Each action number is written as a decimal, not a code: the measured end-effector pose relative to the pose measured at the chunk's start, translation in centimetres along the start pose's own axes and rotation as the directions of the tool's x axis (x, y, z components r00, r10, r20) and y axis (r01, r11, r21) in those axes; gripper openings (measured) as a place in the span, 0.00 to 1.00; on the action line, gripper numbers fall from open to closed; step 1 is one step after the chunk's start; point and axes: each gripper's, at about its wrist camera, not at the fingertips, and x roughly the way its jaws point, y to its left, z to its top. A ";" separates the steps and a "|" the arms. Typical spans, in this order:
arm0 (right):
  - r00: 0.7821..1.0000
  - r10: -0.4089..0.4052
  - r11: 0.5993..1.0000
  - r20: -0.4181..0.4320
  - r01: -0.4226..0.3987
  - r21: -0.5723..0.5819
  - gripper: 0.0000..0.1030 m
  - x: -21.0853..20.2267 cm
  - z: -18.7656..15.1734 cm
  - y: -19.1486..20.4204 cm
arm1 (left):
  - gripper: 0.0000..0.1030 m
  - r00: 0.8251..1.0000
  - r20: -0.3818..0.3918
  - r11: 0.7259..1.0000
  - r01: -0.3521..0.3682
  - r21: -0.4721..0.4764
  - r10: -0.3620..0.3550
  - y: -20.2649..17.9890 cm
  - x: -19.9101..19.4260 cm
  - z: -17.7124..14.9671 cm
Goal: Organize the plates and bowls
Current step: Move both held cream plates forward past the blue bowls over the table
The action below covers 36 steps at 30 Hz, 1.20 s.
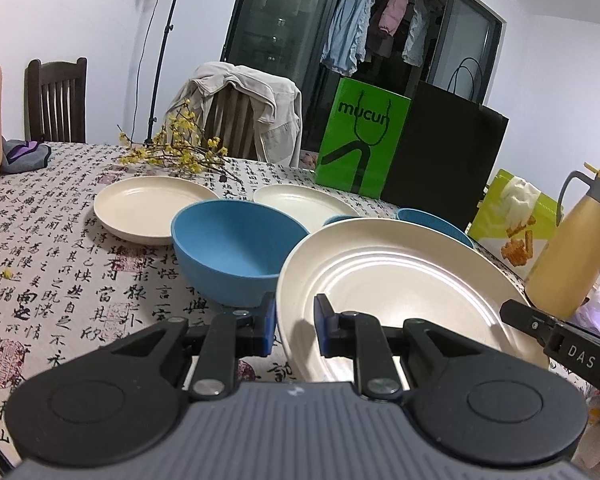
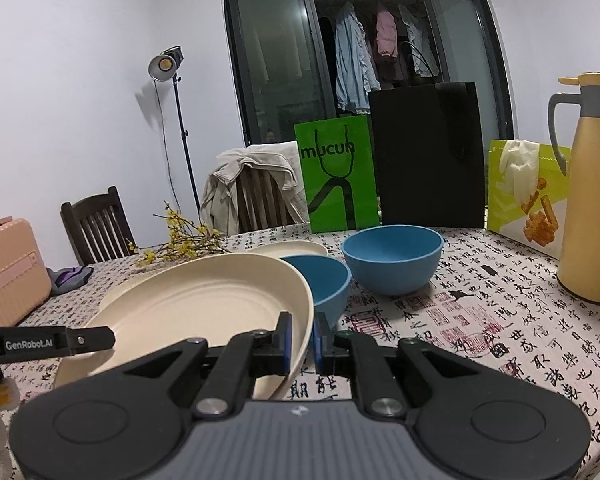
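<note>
Calligraphy-print tablecloth (image 1: 60, 264), lower frame: my left gripper (image 1: 295, 326) and right gripper (image 2: 301, 338) pinch one cream plate (image 1: 396, 280) by opposite rims; I'd keep it level, clear of the blue bowl (image 1: 230, 248).

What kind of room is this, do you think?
Probably a home dining room: a table under a calligraphy-print tablecloth, wooden chairs around it, and laundry hanging behind the glass doors.

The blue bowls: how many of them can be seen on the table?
3. One sits left of the held plate, and two more sit behind it. Others may be hidden.
</note>
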 end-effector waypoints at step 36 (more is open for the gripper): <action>0.995 -0.016 0.998 -0.102 0.022 0.055 0.10 1.8 -4.3 -2.8 | 0.19 0.997 -0.076 0.999 -0.003 0.053 0.007 -1.0 2.5 -3.4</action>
